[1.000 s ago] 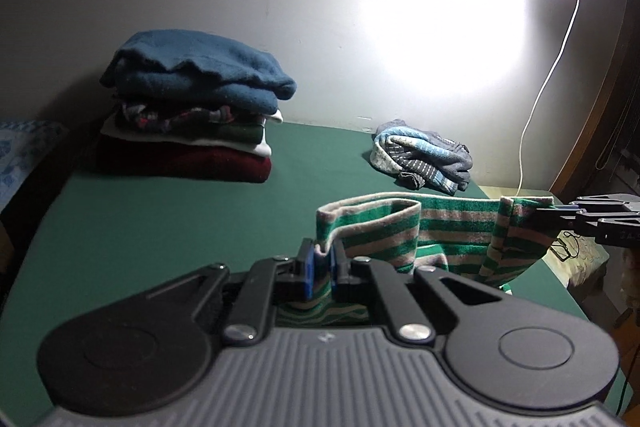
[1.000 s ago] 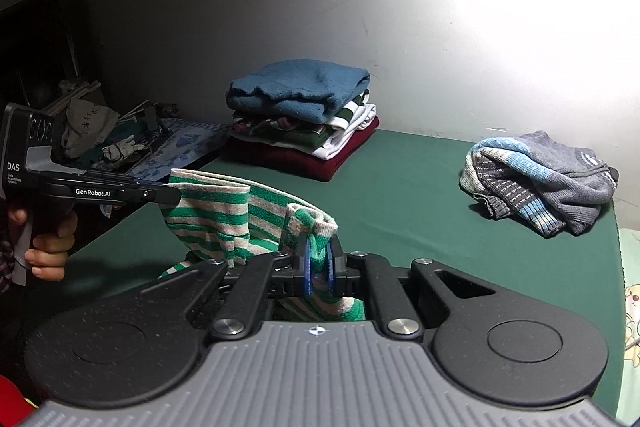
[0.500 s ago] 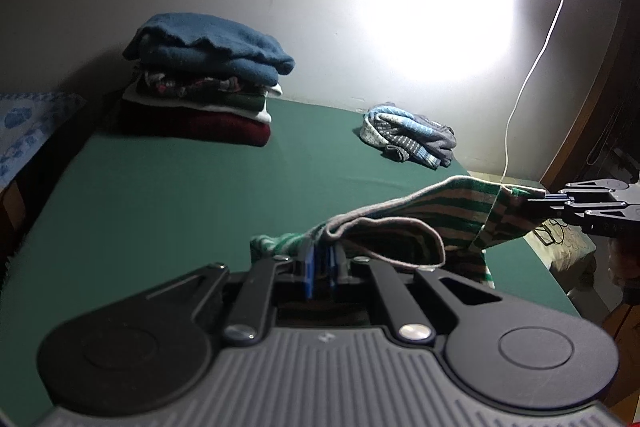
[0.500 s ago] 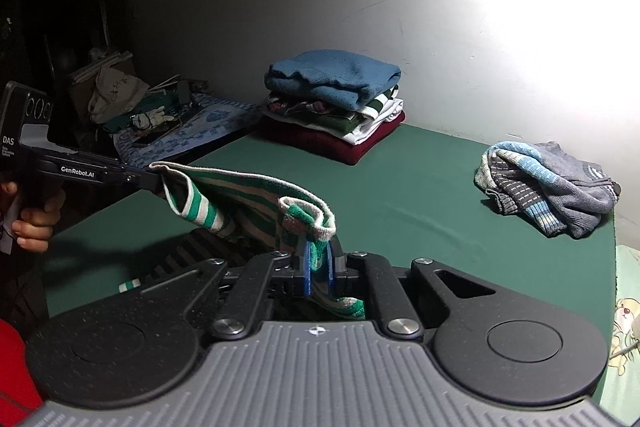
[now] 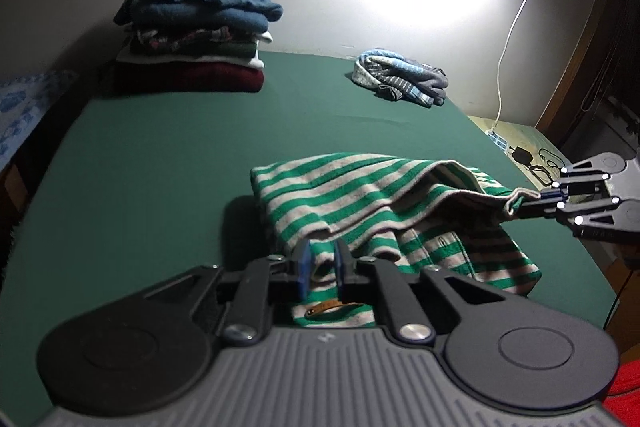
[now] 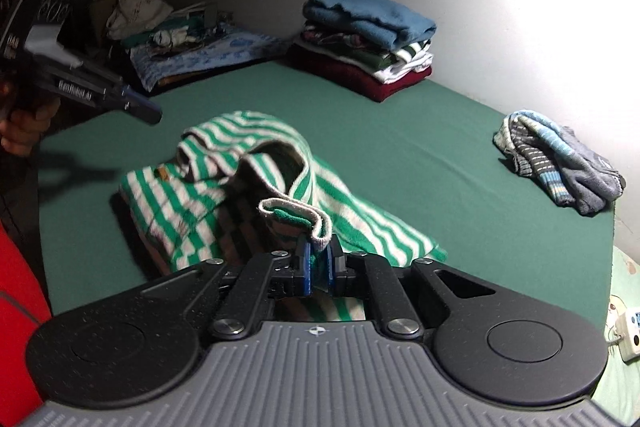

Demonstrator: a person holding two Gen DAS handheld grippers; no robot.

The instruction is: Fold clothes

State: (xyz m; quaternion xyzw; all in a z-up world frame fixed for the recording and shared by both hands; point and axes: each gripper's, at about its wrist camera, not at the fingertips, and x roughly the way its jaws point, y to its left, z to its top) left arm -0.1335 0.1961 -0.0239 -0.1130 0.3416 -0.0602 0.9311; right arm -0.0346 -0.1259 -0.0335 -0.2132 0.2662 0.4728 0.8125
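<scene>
Two grippers work one green-striped garment near the front edge of the green bed. The left gripper stands narrowly parted, cloth lying between its blue pads, seemingly slack; the right gripper is clamped on a ribbed hem. The fold looks half laid, one flap raised over the doubled body. Next, I judge, that hem needs lowering and smoothing. Farther off, a crumpled grey-blue sweater waits by the right edge; a folded stack sits at the far left corner. No containers show.
</scene>
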